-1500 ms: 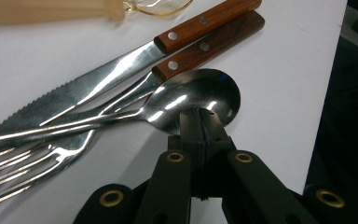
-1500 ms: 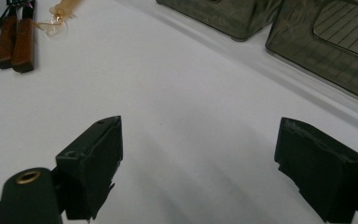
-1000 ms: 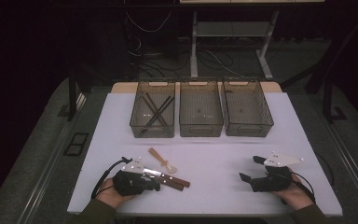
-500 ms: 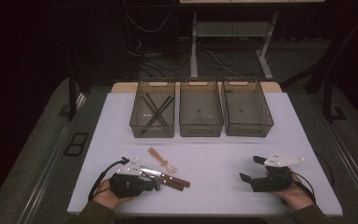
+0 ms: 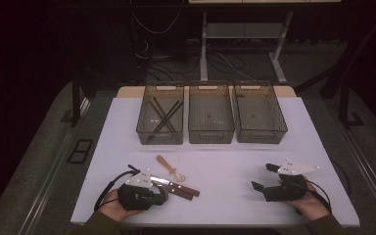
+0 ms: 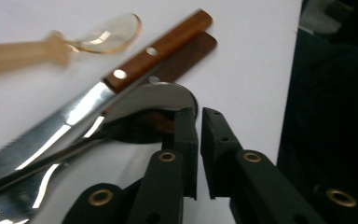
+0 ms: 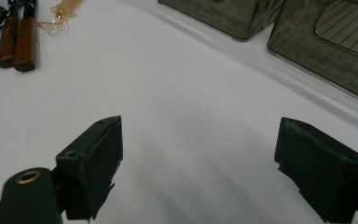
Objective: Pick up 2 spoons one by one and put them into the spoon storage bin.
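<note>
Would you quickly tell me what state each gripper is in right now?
Left gripper: closed, holding nothing, beside the spoon.
Right gripper: open, empty.

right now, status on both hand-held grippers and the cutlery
Left hand-held gripper nearly shut at steel spoon bowl, nothing pinched. Right hand-held gripper open, empty. Nothing in the way.

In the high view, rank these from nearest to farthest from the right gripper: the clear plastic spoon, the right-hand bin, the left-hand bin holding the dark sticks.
Measured from the right gripper:
1. Right-hand bin, straight ahead of it at the table's far side.
2. Clear plastic spoon, off to its left, mid-table.
3. Left-hand bin, far left of the row, diagonally across.
</note>
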A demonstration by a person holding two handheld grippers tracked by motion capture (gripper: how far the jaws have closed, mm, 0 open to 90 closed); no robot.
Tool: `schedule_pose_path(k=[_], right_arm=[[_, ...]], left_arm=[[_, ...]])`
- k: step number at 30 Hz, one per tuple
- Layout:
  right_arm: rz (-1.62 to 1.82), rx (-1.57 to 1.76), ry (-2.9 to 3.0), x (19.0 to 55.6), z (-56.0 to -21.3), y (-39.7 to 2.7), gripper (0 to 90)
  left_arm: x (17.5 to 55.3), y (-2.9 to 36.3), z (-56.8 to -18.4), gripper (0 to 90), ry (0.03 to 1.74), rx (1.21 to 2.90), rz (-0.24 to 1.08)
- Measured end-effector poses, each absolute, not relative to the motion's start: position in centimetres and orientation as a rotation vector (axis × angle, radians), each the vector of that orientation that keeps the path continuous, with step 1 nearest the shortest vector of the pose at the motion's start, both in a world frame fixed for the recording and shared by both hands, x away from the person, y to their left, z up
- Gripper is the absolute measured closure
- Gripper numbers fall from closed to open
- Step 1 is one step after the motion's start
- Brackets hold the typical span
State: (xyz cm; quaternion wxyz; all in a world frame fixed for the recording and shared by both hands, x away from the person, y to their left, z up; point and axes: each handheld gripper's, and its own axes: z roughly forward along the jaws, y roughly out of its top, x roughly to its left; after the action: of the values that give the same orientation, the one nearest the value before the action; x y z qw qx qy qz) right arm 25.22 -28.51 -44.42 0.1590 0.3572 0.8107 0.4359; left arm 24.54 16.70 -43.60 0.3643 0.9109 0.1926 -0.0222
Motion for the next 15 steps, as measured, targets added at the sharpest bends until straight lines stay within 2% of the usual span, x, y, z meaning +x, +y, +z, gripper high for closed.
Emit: schedule_pose_path(k=[15], right_arm=[[1.242,1.018,2.318,25.3,-44.5,-28.5,15.4]], left_arm=[[25.9,15.5,-44.2,88.3,0.496,2.361,-0.068]])
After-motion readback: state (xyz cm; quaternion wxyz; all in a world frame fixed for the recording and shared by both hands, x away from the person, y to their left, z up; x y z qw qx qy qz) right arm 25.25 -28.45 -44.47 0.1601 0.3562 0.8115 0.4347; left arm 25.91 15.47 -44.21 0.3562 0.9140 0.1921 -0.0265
